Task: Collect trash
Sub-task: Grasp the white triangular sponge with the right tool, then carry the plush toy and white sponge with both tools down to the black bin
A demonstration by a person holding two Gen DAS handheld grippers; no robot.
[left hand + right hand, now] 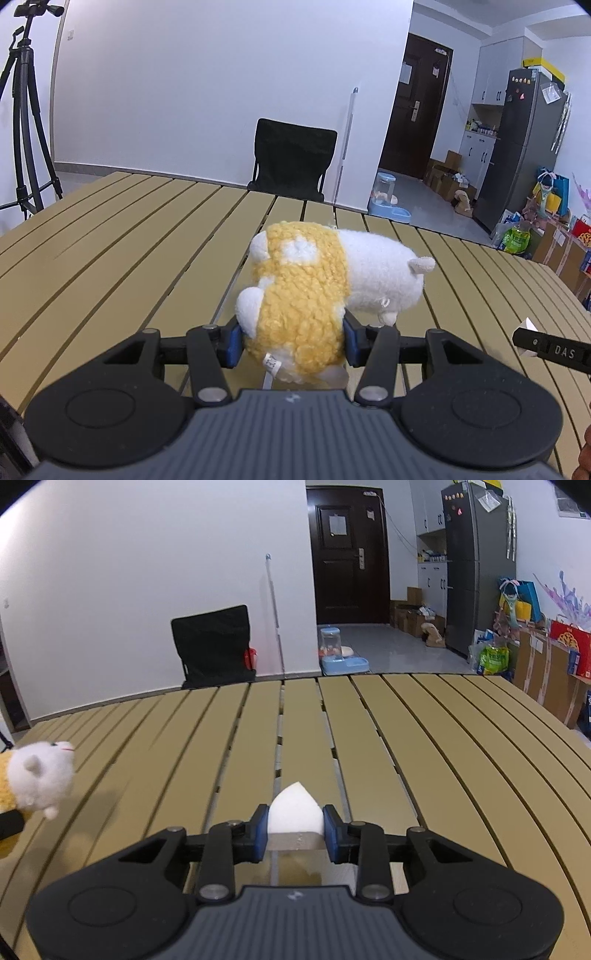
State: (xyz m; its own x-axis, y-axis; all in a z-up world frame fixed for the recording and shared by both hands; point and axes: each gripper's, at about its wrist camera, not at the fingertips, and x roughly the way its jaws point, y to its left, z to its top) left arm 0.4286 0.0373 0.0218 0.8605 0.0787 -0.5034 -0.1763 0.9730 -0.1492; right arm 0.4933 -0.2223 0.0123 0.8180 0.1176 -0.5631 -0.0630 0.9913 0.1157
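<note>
Right gripper (295,830) is clamping a white paper scrap (294,808), holding it just above the near part of the slatted table (424,746). Left gripper (293,341) is squeezing a plush toy (317,291) to the left. No bin showing, so drop-off is pending.

Slatted table (110,236); black chair (293,162) at 12 o'clock, tripod (26,122) at 10, fridge (517,147) at 2.

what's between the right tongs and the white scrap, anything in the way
Nothing visible: the right tongs are already shut on the white scrap, both pads touching its sides. No bin shows in either view, so the path onward cannot be judged.
</note>
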